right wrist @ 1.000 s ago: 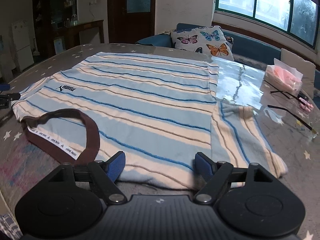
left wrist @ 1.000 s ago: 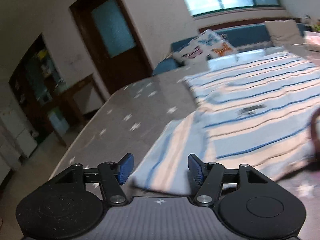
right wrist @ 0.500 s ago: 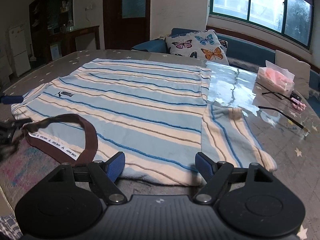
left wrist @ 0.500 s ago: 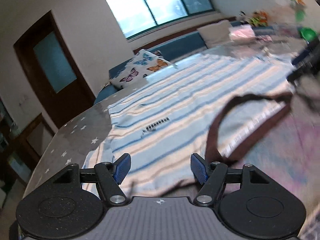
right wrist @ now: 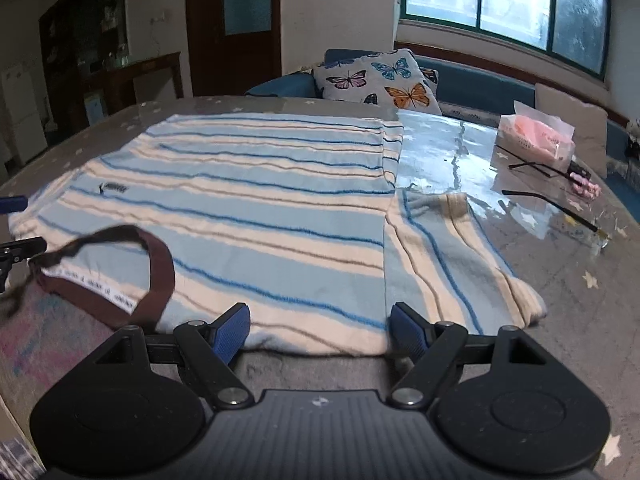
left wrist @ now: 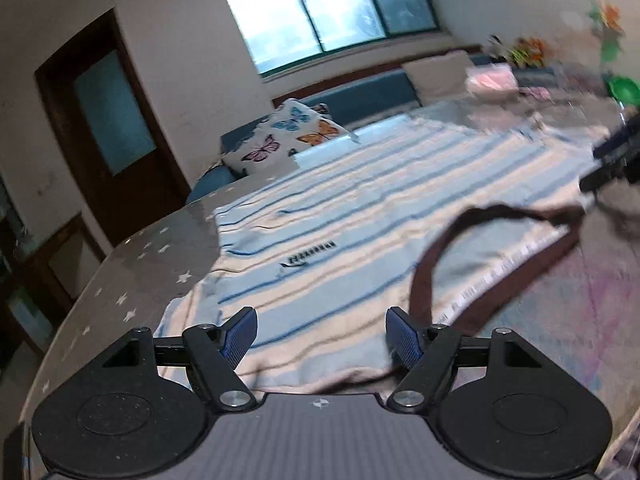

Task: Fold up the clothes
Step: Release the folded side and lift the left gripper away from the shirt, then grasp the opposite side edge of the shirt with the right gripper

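Basically, striped shirt (right wrist: pixel 248 208) lies spread flat on the star-print table (right wrist: pixel 580 292), brown collar (right wrist: pixel 156 264) at the near edge, one sleeve (right wrist: pixel 452 256) out to the right side. Left gripper (left wrist: pixel 320 334) hovers at the shoulder hem, jaws opening, cloth below them but not pinched. Right gripper (right wrist: pixel 320 330) sits wide apart over the near hem, holding nothing. Butterfly cushion (right wrist: pixel 372 78) on the sofa behind; pink tissue pack (right wrist: pixel 536 138) far right on the table.
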Motion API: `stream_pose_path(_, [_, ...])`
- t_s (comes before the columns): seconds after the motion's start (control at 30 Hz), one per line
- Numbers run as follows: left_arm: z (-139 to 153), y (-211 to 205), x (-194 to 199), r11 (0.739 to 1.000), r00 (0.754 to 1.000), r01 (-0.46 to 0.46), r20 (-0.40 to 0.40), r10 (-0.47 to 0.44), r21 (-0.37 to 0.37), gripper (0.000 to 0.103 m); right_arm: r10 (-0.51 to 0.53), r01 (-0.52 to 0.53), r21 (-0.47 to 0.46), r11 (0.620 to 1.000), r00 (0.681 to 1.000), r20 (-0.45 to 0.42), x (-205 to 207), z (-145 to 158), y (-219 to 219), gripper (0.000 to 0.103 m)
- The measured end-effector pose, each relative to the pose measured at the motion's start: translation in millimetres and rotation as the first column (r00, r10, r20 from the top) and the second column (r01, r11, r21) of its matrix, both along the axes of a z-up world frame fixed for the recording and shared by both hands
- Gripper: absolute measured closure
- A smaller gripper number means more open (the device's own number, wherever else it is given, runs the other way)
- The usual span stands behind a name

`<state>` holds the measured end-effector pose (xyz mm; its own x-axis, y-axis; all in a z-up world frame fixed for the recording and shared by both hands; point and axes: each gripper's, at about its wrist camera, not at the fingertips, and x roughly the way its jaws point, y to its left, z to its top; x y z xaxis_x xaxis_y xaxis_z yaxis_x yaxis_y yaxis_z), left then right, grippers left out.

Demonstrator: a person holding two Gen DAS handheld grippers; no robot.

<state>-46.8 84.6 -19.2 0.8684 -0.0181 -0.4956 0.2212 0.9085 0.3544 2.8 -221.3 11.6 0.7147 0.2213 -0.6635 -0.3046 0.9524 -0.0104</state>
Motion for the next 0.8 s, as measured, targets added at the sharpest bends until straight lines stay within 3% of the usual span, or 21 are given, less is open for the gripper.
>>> stream_pose_path(0.23, [11.3, 7.6, 2.3, 0.999, 0.999, -0.034, 0.006, 0.034, -0.037, 0.026, -0.054, 0.053, 0.048, 0.997, 0.999, 0.003, -2.9, 5.9, -19.2, 0.024])
stream_pose_path(0.43, [20.9, 1.3, 2.0, 0.994, 0.999, -0.03, 0.018, 0.032, -0.108, 0.013, -0.121, 0.12, 0.071, 0.99, 0.993, -0.003, 1.2, 4.0, -39.5, 0.027])
stream_pose_path(0.63, [28.8, -9.4, 8.9, 0.988, 0.999, -0.024, 0.027, 0.028, -0.151, 0.005, -0.3, 0.298, 0.07, 0.952, 0.954, 0.012, 17.4, 4.4, -75.5, 0.039])
stream_pose_path(0.8, [35.4, -19.2, 17.2, 0.982, 0.999, -0.016, 0.024, 0.02, -0.188, 0.001, -0.36, 0.359, 0.074, 0.93, 0.933, 0.004, 26.0, -4.0, -93.0, 0.045])
